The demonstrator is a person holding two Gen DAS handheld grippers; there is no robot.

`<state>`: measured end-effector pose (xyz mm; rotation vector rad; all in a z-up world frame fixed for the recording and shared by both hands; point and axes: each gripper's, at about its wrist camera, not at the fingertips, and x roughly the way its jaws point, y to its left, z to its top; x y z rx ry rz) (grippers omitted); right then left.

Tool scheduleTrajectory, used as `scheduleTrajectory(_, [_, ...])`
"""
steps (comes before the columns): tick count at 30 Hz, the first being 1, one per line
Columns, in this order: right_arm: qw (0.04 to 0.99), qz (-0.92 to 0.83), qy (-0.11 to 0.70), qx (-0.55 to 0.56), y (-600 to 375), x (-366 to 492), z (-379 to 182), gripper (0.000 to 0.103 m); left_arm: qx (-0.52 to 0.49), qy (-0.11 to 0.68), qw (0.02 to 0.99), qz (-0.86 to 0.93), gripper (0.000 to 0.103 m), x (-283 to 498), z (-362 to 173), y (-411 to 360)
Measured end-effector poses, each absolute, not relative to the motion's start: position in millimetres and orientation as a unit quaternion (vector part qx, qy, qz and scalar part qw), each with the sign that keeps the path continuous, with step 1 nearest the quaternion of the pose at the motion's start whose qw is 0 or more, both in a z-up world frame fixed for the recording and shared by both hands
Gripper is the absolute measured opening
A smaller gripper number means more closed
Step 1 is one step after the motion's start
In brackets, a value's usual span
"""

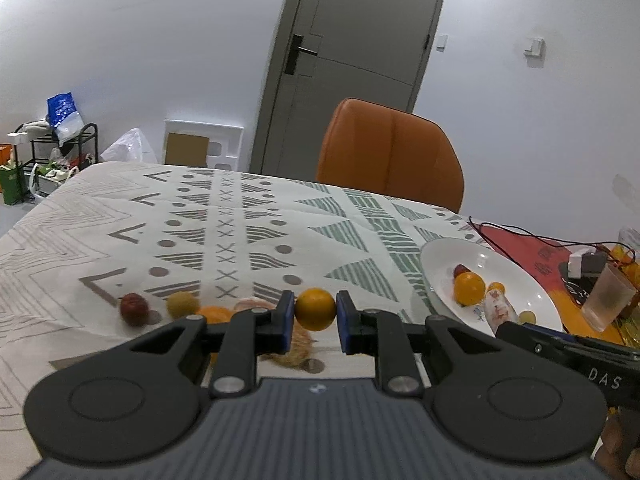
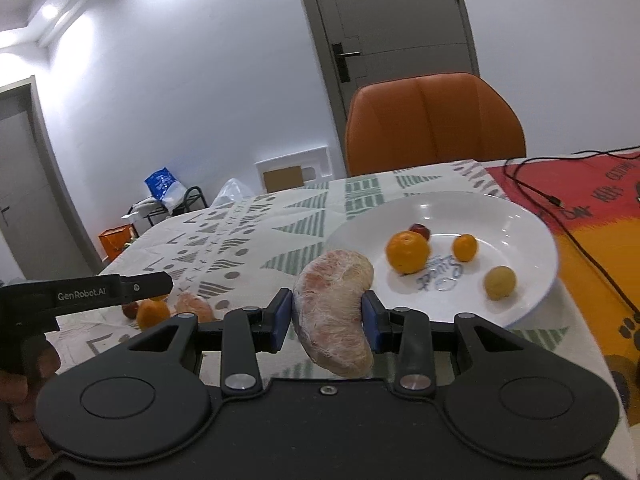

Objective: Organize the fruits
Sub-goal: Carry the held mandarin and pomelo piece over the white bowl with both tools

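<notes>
- Holding two fruits at once: my left gripper [image 1: 315, 316] has its blue pads pinched on a small round yellow-orange citrus fruit [image 1: 315, 309], carried above the patterned white tablecloth [image 1: 224, 216].
- My right gripper [image 2: 327, 316] has its jaws pressed onto a peeled pink pomelo segment wrapped in clear film [image 2: 335, 312], which hangs just in front of the near-left rim of the white ceramic plate [image 2: 520, 216].
- On that plate I see a larger orange [image 2: 407, 251], a small orange kumquat [image 2: 465, 247], a dark red fruit [image 2: 420, 231] behind the orange, and a pale yellow round fruit [image 2: 499, 282], all apart except the red one, which sits just beside the orange.
- Left on the cloth, seen from the left wrist, are a dark red small fruit [image 1: 134, 309], a dull yellow round fruit [image 1: 182, 305] and peeled segments partly hidden behind my left fingers.
- An orange upholstered chair [image 1: 390, 152] stands at the far side of the table.
</notes>
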<state>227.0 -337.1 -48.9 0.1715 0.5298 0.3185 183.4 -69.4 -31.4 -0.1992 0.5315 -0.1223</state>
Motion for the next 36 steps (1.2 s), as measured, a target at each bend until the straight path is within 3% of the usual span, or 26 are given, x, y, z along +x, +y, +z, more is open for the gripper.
scheduleTrajectory(36, [0.960, 0.086, 0.241, 0.117, -403.9, 231.8, -62.3, 0.041, -0.057, 0.270, 0.952, -0.135, 0.021, 221.6, -35.0, -160.2])
